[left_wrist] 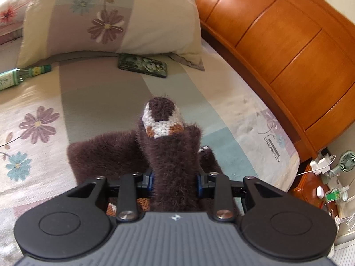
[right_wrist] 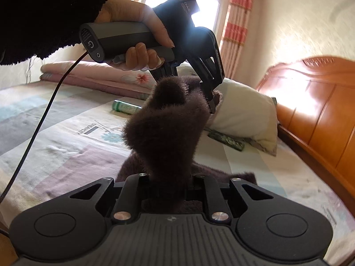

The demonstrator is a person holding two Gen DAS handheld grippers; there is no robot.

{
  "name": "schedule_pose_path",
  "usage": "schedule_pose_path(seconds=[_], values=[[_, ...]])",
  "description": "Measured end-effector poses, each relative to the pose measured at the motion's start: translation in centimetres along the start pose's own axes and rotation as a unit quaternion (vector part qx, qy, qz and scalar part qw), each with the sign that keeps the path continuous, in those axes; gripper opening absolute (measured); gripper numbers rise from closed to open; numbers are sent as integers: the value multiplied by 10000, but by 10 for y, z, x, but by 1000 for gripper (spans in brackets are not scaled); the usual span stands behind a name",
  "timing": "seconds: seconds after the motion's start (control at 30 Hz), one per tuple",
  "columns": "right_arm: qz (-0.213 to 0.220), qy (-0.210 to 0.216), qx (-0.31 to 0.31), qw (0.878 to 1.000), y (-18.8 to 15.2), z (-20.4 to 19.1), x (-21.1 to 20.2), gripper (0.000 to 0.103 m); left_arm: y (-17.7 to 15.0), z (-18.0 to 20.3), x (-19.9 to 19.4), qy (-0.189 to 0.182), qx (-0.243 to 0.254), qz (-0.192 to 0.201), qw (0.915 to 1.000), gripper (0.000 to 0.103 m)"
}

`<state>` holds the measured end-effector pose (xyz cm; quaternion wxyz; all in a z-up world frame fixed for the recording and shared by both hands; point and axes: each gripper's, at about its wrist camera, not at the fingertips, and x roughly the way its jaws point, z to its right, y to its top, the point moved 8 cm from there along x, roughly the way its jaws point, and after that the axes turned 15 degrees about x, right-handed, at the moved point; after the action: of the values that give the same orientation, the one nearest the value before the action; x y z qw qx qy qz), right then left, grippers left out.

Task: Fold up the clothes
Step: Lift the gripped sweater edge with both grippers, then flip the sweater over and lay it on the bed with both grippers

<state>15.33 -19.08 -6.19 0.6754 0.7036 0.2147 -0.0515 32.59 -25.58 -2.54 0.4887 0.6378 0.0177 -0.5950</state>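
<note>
- Spanning most of both views, the bed [left_wrist: 93, 93] carries a pillow [left_wrist: 111, 15] near its headboard [left_wrist: 288, 44].
- I see the fuzzy brown garment [left_wrist: 175, 155] lifted above the sheet, stretched between grippers.
- Left gripper [left_wrist: 175, 180] clamped on it.
- Right gripper [right_wrist: 169, 186] clamped likewise.

Floral-sheeted bed [left_wrist: 93, 93] under pillow [left_wrist: 111, 15], phone [left_wrist: 142, 65], green bottle [left_wrist: 22, 75].
</note>
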Motion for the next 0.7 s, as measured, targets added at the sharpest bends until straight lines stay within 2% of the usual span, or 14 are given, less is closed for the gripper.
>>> schedule_pose_path(seconds=[0.33, 0.63, 0.7], values=[[-232, -50, 898, 9957, -15, 61, 6, 20, 24, 40, 69, 7, 346, -572, 9978, 32], [-460, -199, 1385, 9891, -37, 97, 7, 20, 26, 73, 120, -118, 560, -976, 9936, 32], [-530, -152, 1565, 9861, -39, 104, 9, 21, 25, 75, 127, -147, 498, -1038, 9932, 35]])
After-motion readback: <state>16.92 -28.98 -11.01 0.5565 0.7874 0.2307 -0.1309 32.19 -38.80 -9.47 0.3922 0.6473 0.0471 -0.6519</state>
